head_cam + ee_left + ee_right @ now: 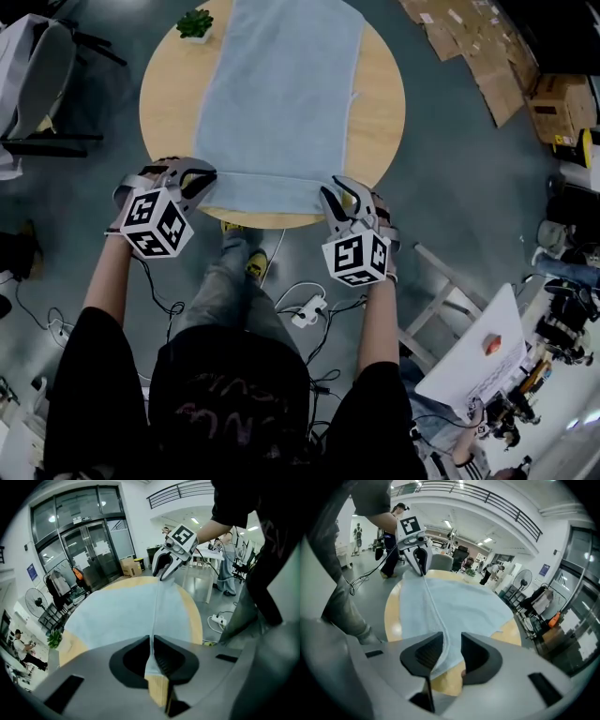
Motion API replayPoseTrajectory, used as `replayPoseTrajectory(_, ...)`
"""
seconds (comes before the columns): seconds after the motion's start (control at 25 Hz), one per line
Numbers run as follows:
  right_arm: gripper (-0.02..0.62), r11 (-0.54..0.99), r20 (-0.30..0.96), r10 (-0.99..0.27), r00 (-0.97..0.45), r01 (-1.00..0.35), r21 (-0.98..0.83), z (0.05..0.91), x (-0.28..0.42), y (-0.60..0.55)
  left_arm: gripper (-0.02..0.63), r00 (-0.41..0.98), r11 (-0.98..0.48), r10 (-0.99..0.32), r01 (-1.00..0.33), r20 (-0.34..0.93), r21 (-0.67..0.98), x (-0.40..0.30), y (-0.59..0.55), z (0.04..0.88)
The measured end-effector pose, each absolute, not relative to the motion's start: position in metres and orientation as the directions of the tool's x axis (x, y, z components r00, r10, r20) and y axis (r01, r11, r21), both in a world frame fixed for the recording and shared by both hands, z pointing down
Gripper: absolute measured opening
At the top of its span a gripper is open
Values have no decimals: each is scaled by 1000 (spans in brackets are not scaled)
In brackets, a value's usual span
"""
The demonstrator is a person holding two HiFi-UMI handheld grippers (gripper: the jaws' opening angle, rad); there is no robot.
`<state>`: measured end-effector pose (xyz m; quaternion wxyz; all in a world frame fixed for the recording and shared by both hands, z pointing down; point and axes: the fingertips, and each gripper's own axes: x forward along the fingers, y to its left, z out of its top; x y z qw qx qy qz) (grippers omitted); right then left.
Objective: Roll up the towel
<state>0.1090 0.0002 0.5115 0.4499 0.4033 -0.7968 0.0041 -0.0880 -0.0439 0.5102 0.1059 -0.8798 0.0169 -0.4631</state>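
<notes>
Pale blue rectangular cloth towel (281, 94) lies flat, unrolled, on round wooden bench (380, 103). Left tongs (151, 639) clamped on its near corner; right tongs (452, 637) apart, other near corner between them.

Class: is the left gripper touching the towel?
Touching. In the left gripper view, the left gripper has its jaws pinched on the towel at its near edge.
</notes>
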Motion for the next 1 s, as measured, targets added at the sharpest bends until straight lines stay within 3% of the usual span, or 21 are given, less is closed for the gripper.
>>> replayPoseTrajectory(0.2,192,590,676,-700,-232,-722,363,502,121,-9,106,617,-970,-215,-44,757,-239,-93,-60,509)
replayPoseTrajectory(0.56,201,553,624,-721,-301,-793,257,470,138,-1,106,622,-943,-332,-192,709,-273,-101,-67,479)
replayPoseTrajectory(0.76,199,605,667,-614,-421,-794,56,479,137,-2,93,570,-928,-372,-228,733,-294,-103,-68,483)
replayPoseTrajectory(1.0,196,615,686,-626,-370,-776,142,516,134,-40,66,511,-915,-397,-287,762,-284,-113,-77,515)
